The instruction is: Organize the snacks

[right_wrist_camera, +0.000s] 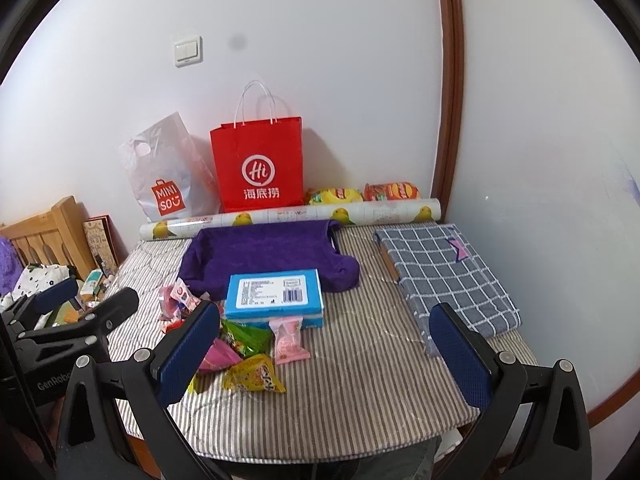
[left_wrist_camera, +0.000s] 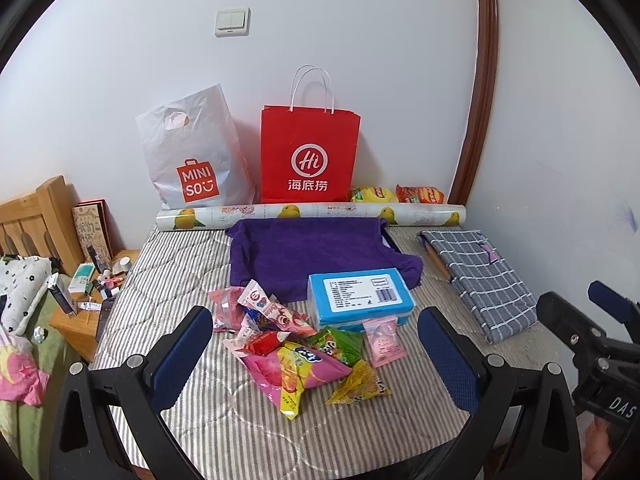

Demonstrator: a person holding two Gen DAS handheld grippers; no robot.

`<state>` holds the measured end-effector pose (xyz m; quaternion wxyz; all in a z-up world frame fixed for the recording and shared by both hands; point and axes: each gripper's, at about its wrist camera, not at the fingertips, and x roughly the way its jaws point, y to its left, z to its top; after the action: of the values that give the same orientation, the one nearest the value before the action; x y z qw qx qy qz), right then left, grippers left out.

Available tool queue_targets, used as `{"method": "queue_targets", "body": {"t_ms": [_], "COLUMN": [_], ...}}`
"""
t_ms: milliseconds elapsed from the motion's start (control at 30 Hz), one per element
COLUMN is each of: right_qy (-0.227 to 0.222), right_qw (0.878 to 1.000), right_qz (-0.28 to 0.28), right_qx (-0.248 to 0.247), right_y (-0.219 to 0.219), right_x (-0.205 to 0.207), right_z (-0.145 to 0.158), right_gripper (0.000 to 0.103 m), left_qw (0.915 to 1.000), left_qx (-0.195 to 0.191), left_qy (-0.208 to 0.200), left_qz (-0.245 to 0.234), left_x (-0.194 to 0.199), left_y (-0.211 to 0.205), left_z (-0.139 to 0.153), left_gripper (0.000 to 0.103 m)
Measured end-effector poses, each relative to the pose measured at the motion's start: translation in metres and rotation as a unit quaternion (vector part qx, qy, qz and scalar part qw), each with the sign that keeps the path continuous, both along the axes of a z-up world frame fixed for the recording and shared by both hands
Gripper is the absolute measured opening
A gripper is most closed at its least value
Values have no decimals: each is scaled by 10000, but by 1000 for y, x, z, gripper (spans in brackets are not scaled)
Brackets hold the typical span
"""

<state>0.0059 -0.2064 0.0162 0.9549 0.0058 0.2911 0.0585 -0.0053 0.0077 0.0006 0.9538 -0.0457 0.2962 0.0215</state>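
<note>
Both sets of jaws are spread wide with nothing between the blue pads: the left gripper [left_wrist_camera: 314, 364] hangs over the near edge of the striped mattress [left_wrist_camera: 168, 280], straddling the snack pile [left_wrist_camera: 304, 352], and the right gripper [right_wrist_camera: 324, 354] hovers just to its right over bare stripes. Going left to right: off the mattress's left edge there's a wooden nightstand [left_wrist_camera: 76, 320] cluttered with small boxes and bottles. Along the far edge, against the wall, a white MINISO bag [left_wrist_camera: 192, 152] leans next to an upright red Hi paper bag [left_wrist_camera: 310, 152], then two chip bags [left_wrist_camera: 400, 194], one yellow and one orange, in the far right corner. A roll of bird-print paper [left_wrist_camera: 312, 214] lies across in front of all of them. A purple towel [left_wrist_camera: 316, 256] is spread in the middle, with a blue box [left_wrist_camera: 360, 296] sitting on its near edge. The snacks are heaped near the front, left of centre, touching the box: pink, red, green and yellow packets all overlapping, plus a pale pink packet [left_wrist_camera: 384, 340] right against the box front. A folded grey checked cloth [left_wrist_camera: 480, 276] lies along the right edge.
</note>
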Motion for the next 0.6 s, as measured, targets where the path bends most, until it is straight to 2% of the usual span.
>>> {"method": "queue_targets", "body": {"t_ms": [267,600], "right_qy": [289,864], "right_qw": [9991,9948], "right_qz": [294,497], "right_qx": [134,232], "right_y": [11,18], "right_x": [28,68], "right_z": [-27,-88], "right_gripper": [103,99], "left_qw": [9996,9958], "left_qx": [7,-174], "left_qy": [284,847], "left_qz": [73,284], "left_x": [27,58], "left_y": [15,50], "left_z": [-21,-79], "left_gripper": [103,100]}}
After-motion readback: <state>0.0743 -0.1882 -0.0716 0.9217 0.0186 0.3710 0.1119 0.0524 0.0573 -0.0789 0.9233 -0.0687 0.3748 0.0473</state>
